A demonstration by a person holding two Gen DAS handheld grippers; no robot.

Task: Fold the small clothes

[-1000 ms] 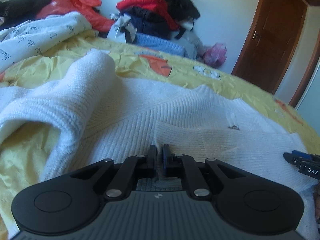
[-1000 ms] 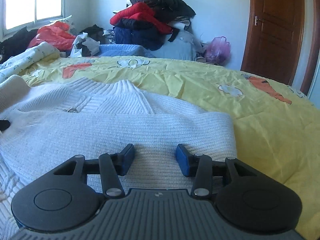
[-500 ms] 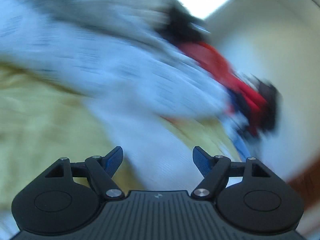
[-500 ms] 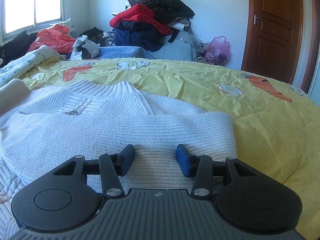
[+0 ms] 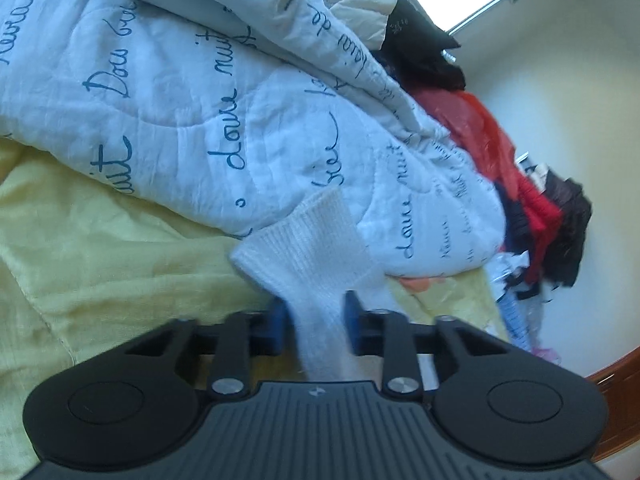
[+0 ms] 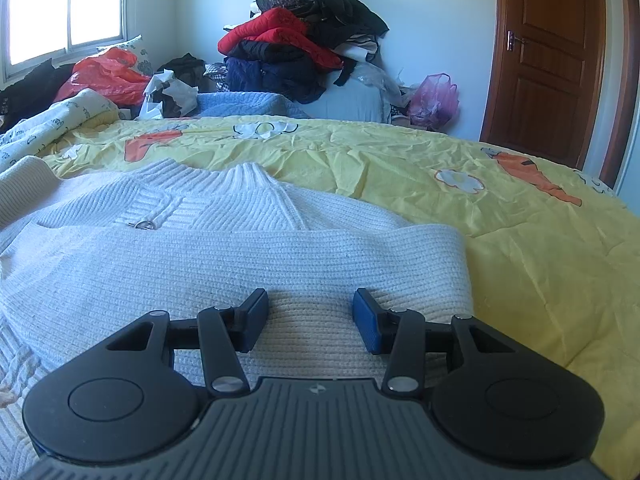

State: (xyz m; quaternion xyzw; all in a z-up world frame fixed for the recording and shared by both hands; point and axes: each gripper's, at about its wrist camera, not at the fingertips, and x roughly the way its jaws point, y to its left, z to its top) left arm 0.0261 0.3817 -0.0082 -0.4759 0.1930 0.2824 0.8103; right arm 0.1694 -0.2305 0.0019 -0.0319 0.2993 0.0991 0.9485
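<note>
Here our left gripper [image 5: 315,320] is closing its jaws on the white sweater's sleeve [image 5: 316,248], whose ribbed cuff lies against the script-printed quilt [image 5: 168,112]. Our right gripper [image 6: 311,316] hangs with jaws parted, clasping nothing, over the folded white sweater [image 6: 224,256], which is spread on the yellow bedspread [image 6: 500,216]. Beyond that sits a heap of clothes [image 6: 296,48].

A bed with a crumpled yellow cover printed with orange carrots [image 6: 400,168] fills the middle of the right wrist view. A white ribbed knit sweater [image 6: 200,256] lies spread on it at lower left. A white quilt with blue handwriting print [image 5: 180,112] rests on the yellow cover across the upper left of the left wrist view.
</note>
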